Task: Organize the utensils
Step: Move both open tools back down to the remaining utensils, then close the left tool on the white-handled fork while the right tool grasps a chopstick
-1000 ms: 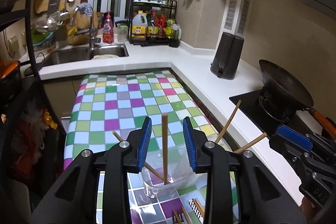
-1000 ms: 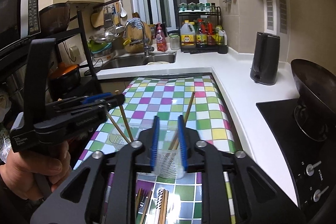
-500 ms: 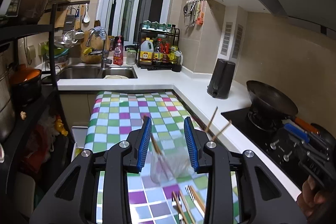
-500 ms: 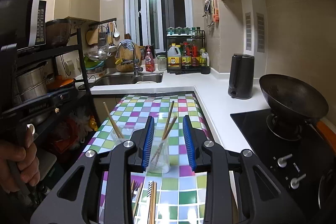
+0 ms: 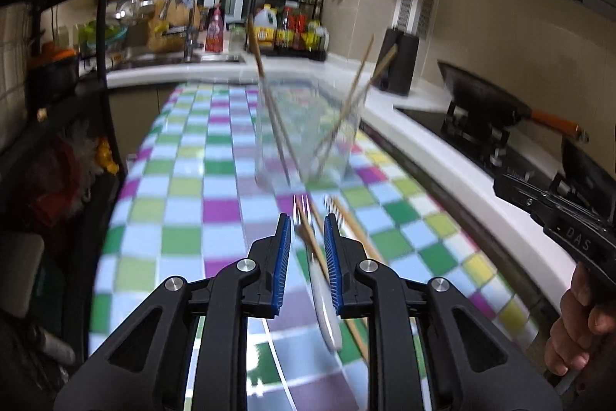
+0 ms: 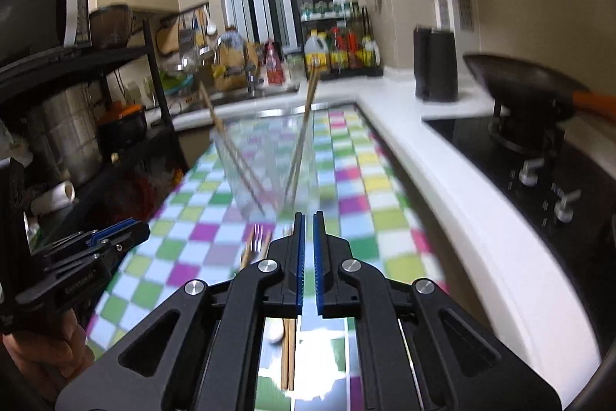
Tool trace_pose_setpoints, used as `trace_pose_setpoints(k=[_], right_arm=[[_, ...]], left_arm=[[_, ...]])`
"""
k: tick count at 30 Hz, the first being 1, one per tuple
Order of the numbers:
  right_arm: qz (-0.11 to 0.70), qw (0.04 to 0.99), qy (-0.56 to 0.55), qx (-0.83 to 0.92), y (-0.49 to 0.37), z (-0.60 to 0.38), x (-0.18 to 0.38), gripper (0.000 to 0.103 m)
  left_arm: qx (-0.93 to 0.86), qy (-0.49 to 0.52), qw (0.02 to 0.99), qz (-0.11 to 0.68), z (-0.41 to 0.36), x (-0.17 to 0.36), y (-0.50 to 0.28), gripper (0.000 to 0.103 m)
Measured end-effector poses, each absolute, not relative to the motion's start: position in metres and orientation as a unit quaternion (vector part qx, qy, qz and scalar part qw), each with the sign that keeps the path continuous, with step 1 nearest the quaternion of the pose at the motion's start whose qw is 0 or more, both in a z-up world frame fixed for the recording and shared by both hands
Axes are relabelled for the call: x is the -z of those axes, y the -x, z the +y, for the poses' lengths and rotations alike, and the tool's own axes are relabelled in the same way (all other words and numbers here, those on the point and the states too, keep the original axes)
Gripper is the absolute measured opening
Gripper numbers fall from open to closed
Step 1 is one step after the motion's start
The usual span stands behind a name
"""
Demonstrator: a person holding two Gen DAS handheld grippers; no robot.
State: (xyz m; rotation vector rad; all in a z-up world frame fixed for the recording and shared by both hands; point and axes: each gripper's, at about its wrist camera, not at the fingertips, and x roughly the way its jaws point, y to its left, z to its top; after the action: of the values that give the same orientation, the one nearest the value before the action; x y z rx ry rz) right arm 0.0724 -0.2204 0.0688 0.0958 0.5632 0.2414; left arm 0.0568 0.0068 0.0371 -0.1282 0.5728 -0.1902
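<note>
**Hovering low over loose utensils**

Standing mid-tablecloth [image 5: 184, 214]: two clear cups [image 5: 308, 133], now farther ahead than before, chopsticks [image 5: 269, 103] leaning outward. Lying toward the near edge: fork [image 5: 304, 230] and loose chopsticks [image 6: 288, 353], long axes running away. Left gripper [image 5: 305, 257] spread, straddling them; right gripper [image 6: 307, 257] nearly pressed together, empty.

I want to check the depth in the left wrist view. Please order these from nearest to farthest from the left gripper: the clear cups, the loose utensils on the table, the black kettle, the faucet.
1. Loose utensils, lying between and just beyond the left gripper fingers.
2. Clear cups, straight ahead, mid-table.
3. Black kettle, right, on the white counter.
4. Faucet, far left, at the sink.
</note>
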Motion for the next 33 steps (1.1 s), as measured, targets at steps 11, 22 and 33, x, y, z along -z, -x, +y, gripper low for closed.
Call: trace_pose_setpoints(k=[11, 22, 33], right_arm=[[0.371, 0.918, -0.035, -0.138, -0.067, -0.197, 0.02, 0.008], [0.396, 0.908, -0.01, -0.138, -0.071, -0.189, 0.036, 0.008], [0.394, 0.909, -0.004, -0.134, -0.066, -0.192, 0.036, 0.006]], left_arm=[[0.088, 0.085, 0.922, 0.367, 0.005, 0.009, -0.057, 0.018], [0.092, 0.112, 0.902, 0.407, 0.001, 0.032, -0.067, 0.018], [0.097, 0.085, 0.897, 0.423, -0.025, 0.039, -0.075, 0.019]])
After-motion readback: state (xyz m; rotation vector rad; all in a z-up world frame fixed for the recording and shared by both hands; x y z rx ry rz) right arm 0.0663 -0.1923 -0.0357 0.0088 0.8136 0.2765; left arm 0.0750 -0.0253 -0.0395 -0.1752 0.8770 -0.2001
